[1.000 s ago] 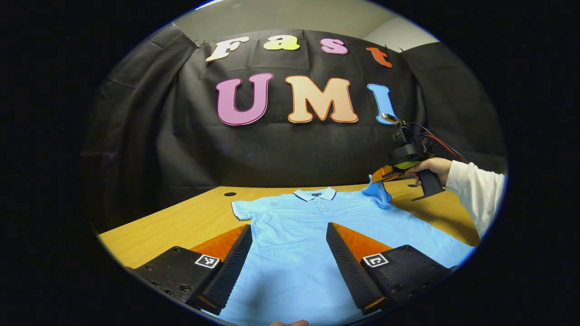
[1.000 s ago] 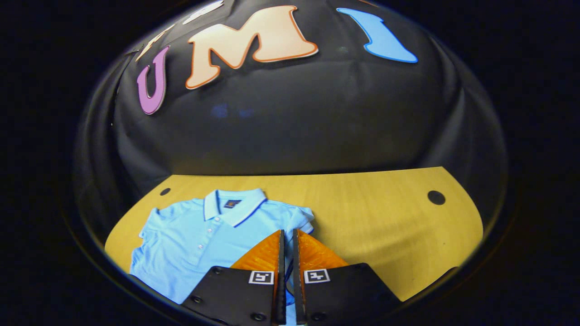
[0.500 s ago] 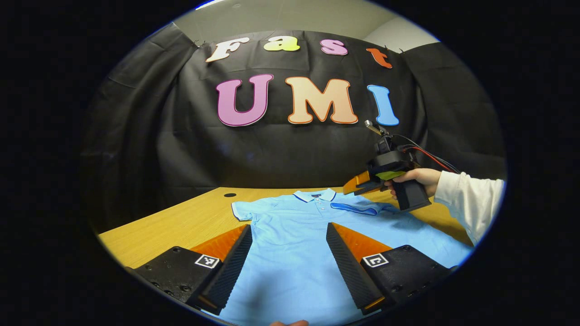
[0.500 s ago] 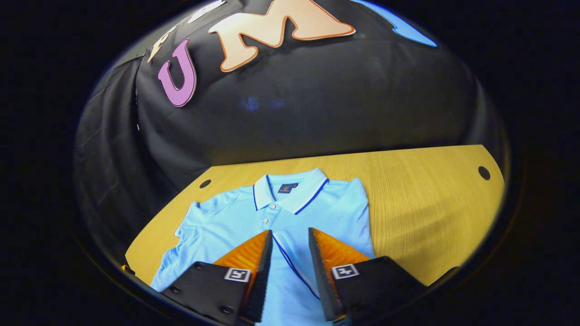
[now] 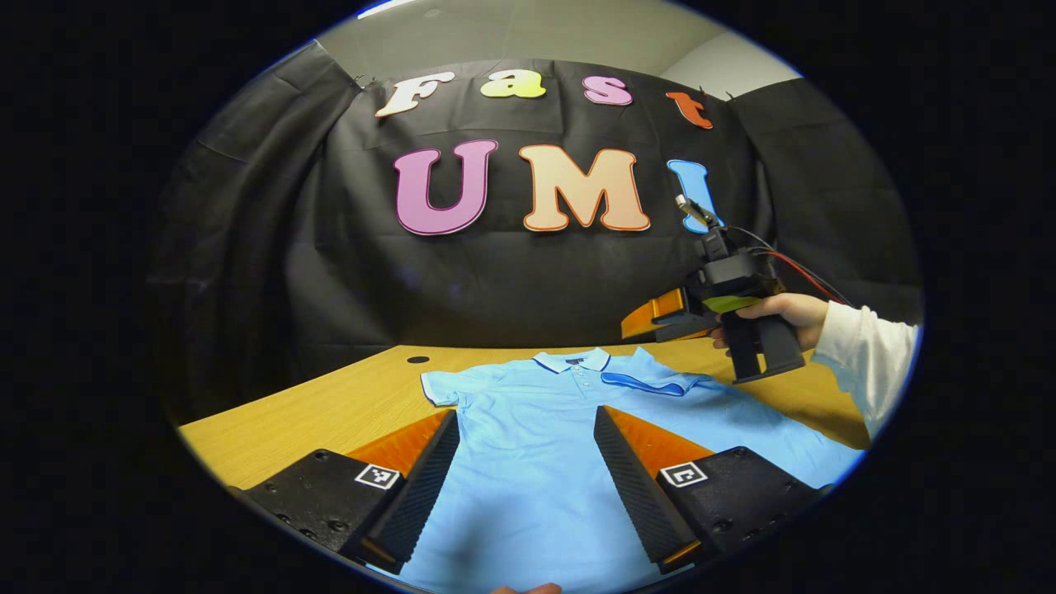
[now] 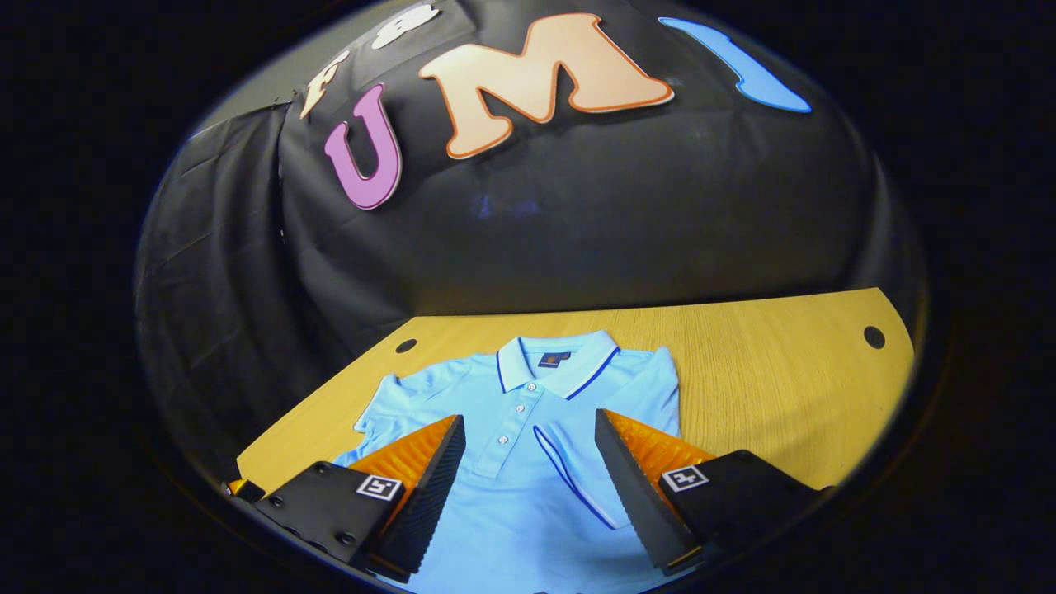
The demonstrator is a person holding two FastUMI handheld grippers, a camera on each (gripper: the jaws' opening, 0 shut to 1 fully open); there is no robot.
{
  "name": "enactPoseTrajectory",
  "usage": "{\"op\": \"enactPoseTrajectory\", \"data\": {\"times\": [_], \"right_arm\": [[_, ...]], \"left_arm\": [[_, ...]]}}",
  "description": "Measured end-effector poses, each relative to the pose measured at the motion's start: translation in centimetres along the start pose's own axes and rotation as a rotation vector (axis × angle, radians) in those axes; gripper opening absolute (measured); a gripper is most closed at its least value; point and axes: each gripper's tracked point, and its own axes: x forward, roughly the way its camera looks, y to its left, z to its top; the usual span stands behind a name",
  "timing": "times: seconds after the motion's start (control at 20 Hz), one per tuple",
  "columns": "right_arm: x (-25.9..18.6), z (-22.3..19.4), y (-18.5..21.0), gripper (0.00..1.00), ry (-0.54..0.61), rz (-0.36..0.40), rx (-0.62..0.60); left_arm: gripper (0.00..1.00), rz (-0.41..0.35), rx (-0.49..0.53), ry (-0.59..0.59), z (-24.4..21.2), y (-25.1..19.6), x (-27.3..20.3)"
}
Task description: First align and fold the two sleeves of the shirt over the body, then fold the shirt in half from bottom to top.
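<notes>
Wooden counter [image 5: 330,404] in a black-draped booth, round cable holes near the back corners [image 6: 874,337]. Light blue polo shirt [image 5: 528,462] spread flat, collar toward the drape, hem toward the cameras. Small dark label inside the collar [image 6: 554,359], too small to read. Square black-and-white marker tags on both grippers; no readable writing otherwise.

Right-hand sleeve [image 6: 577,470] already folded across the chest, its dark-piped cuff edge running diagonally beside the button placket. Other sleeve [image 5: 441,386] still flat on the counter, sticking out past the body. Bare wood wide open to the right of the shirt in the right gripper view and beyond the unfolded sleeve in the left gripper view; a narrow strip of counter between collar and drape.

Left gripper [image 5: 525,474] low over the shirt body, fingers spread apart, gripping nothing. Right gripper [image 6: 528,487] released as well, fingers wider apart than half a second ago, when the folded sleeve lay between them. Seen from the left gripper view, right gripper [image 5: 652,318] now raised off the cloth, higher than half a second before, held by a hand [image 5: 780,318] in a white sleeve [image 5: 866,359].
</notes>
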Motion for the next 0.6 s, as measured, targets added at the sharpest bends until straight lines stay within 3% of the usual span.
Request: {"op": "enactPoseTrajectory", "data": {"times": [0.35, 0.6], "right_arm": [[-10.4, -0.7, 2.1, 0.98, -0.165, -0.018, -0.102], [-17.3, -4.4, 2.4, 0.98, -0.246, -0.024, -0.090]], "left_arm": [[0.98, -0.022, 0.007, 0.035, -0.7, -0.5, 0.3], [0.98, -0.050, -0.005, 0.073, -0.6, 0.4, 1.6]]}}
